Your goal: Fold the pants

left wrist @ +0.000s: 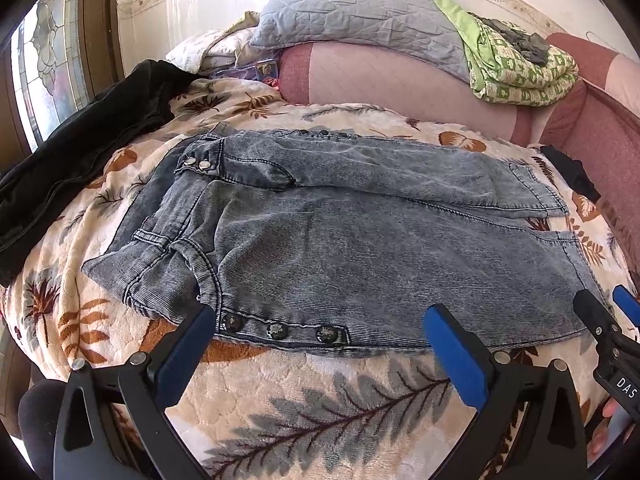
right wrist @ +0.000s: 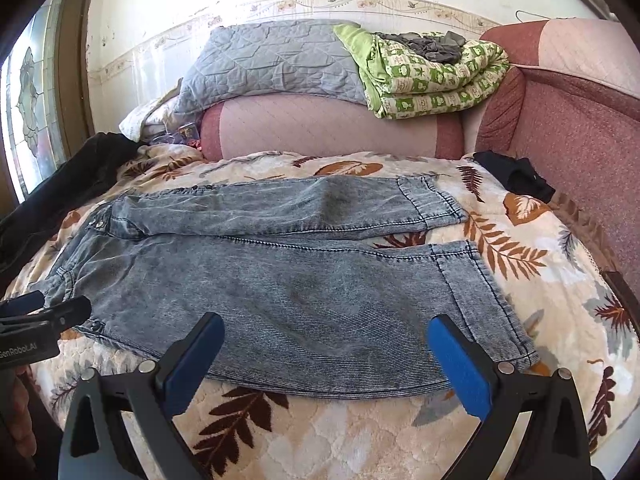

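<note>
Standing wide apart and gripping nothing, the jaws of the left gripper [left wrist: 320,332] hang over the near edge of the grey acid-washed denim pants [left wrist: 340,240], just above the row of three dark metal buttons [left wrist: 278,330] on the outer seam by the waist. The right gripper [right wrist: 326,344] is spread just as wide, empty too, poised over the near trouser leg towards its stitched hem [right wrist: 484,300].

The pants lie flat and full length on the cream plush blanket with brown and grey leaf prints [right wrist: 360,432], waistband to the left, both legs side by side running right, the far leg a little apart from the near one at the cuffs.

A crumpled black garment [left wrist: 80,152] lies at the blanket's left side. Behind, a pink quilted sofa back [right wrist: 320,128] carries a grey quilted pillow [right wrist: 264,60] and a folded green-and-white patterned quilt [right wrist: 432,76].
</note>
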The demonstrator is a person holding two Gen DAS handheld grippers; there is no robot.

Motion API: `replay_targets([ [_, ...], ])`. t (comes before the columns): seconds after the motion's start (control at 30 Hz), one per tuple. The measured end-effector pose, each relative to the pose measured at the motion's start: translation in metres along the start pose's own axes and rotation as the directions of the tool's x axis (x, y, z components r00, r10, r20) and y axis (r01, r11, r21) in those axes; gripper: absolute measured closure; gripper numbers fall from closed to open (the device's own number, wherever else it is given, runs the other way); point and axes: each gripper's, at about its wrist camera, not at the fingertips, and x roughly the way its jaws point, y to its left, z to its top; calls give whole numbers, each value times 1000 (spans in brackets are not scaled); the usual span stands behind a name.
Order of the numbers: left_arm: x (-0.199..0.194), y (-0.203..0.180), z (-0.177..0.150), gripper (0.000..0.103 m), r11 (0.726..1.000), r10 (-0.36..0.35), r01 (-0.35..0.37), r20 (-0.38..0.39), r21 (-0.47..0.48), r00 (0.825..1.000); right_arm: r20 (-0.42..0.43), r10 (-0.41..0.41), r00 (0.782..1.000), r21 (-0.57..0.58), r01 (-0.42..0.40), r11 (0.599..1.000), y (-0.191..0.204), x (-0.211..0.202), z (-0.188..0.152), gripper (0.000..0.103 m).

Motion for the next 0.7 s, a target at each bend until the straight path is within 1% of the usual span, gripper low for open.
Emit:
replay_targets([
  [0.7, -6, -4, -2, 0, 1000, -2, 2, 7, 6, 1000, -6, 5, 1000, 3, -5, 1000, -1, 1, -1, 0],
])
